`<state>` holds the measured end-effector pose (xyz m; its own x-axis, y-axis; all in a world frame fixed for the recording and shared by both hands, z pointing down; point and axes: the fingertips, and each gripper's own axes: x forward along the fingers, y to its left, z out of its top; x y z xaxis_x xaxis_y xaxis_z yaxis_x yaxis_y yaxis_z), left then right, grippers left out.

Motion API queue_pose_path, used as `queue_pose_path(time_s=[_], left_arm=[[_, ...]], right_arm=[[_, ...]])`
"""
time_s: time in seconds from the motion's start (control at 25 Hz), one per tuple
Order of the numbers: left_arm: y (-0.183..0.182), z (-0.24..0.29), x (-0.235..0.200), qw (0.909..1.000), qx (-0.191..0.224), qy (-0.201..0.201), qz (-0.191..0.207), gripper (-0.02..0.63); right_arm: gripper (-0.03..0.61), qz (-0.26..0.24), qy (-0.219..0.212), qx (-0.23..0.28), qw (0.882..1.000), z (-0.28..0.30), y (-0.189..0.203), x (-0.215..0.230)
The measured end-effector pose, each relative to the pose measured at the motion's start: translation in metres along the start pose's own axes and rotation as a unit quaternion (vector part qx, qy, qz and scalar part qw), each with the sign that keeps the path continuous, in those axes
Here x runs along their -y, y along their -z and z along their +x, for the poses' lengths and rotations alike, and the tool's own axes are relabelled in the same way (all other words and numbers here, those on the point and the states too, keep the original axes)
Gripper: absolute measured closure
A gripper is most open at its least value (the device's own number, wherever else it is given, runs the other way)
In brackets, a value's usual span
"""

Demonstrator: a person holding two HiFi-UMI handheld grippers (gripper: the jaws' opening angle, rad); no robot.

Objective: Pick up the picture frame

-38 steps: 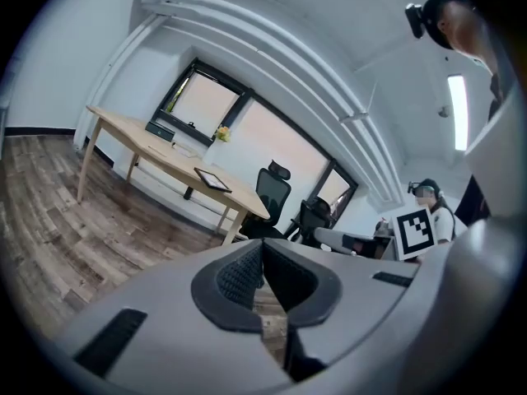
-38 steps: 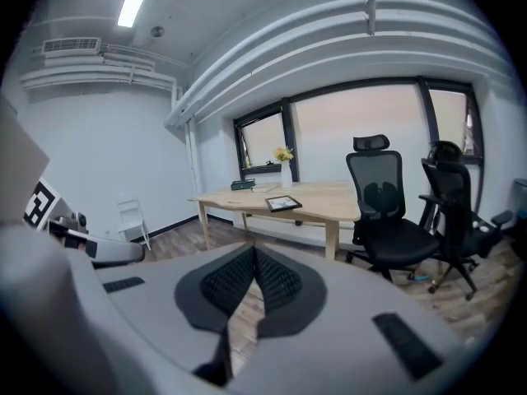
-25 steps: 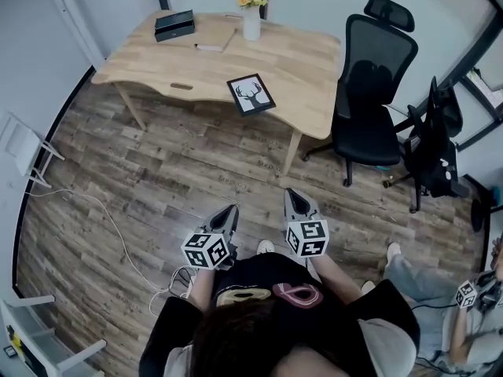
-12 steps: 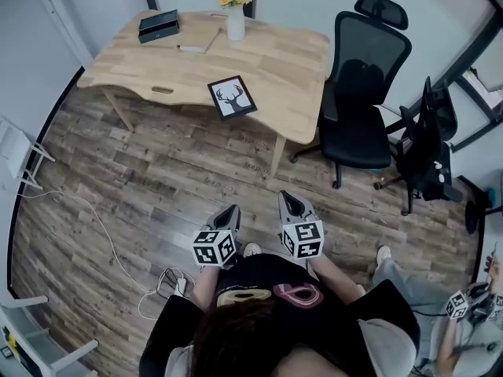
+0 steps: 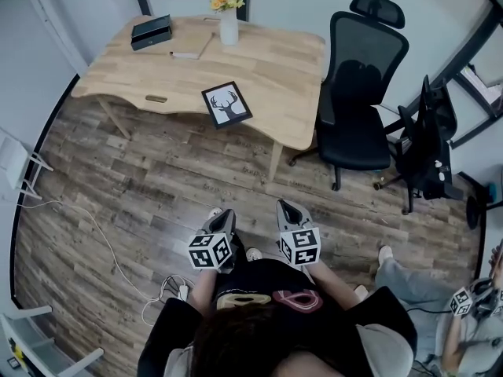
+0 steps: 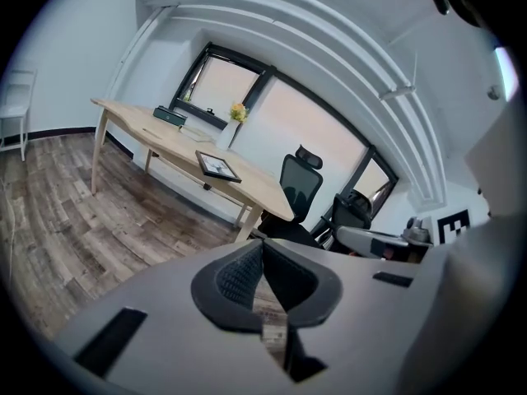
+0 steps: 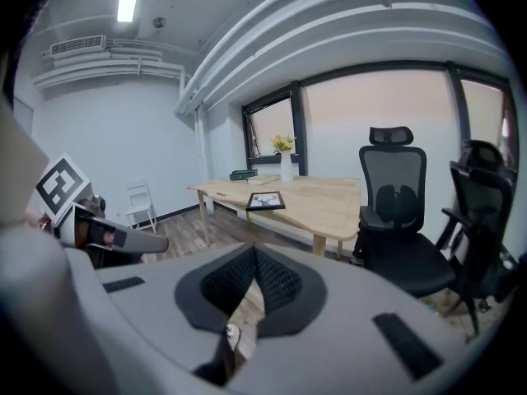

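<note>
I held the left gripper [image 5: 224, 215] and the right gripper [image 5: 284, 207] side by side, low over the grey-brown plank floor [image 5: 157, 179]. Each had its jaws pressed together at the tips with nothing gripped. The black picture frame with a white deer-head print [image 5: 227, 104] lay flat near the front edge of the pale wooden table [image 5: 275, 61], well apart from both grippers. Farther back on the table stood a white vase of yellow flowers [image 5: 228, 23] and a flat black box [image 5: 151, 31]. A black mesh office chair [image 5: 361, 93] stood just beside the table. The grippers' cubes [image 5: 208, 251] carried black-and-white square markers. Any lettering was too small for me to read.
</note>
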<state>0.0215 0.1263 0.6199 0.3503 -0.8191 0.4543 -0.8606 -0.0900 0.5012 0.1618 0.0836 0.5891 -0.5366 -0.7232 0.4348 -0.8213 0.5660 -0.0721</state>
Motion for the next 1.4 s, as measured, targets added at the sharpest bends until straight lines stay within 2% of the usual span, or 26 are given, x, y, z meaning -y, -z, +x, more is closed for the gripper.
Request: queue_pose_path(time_s=[0.32,0.64,0.96,1.16,1.4], left_arm=[[-0.046,0.037,-0.039,0.9998,-0.002,-0.021,-0.006,0.595],[-0.102,0.075,-0.078,0.9998,-0.003,-0.017,-0.009,0.595],[-0.145,0.107,-0.117,0.9996,-0.023,0.012,-0.014,0.595],[-0.171,0.124,-0.138,0.999,-0.032,0.028,0.012,0.594],[-0.188,0.143,-0.156,0.9976,-0.05,0.047,-0.006,0.594]], right_arm=[[0.568,-0.008,0.011,0.001,1.0,0.044,-0.025,0.013],[0.568,0.004,0.035,0.005,0.999,0.103,-0.064,0.026],[0.568,0.007,0.059,-0.006,0.998,0.154,-0.084,0.019],[0.568,-0.004,0.083,0.001,0.997,0.182,-0.099,0.014],[0.568,0.005,0.092,-0.003,0.996,0.204,-0.105,0.003]])
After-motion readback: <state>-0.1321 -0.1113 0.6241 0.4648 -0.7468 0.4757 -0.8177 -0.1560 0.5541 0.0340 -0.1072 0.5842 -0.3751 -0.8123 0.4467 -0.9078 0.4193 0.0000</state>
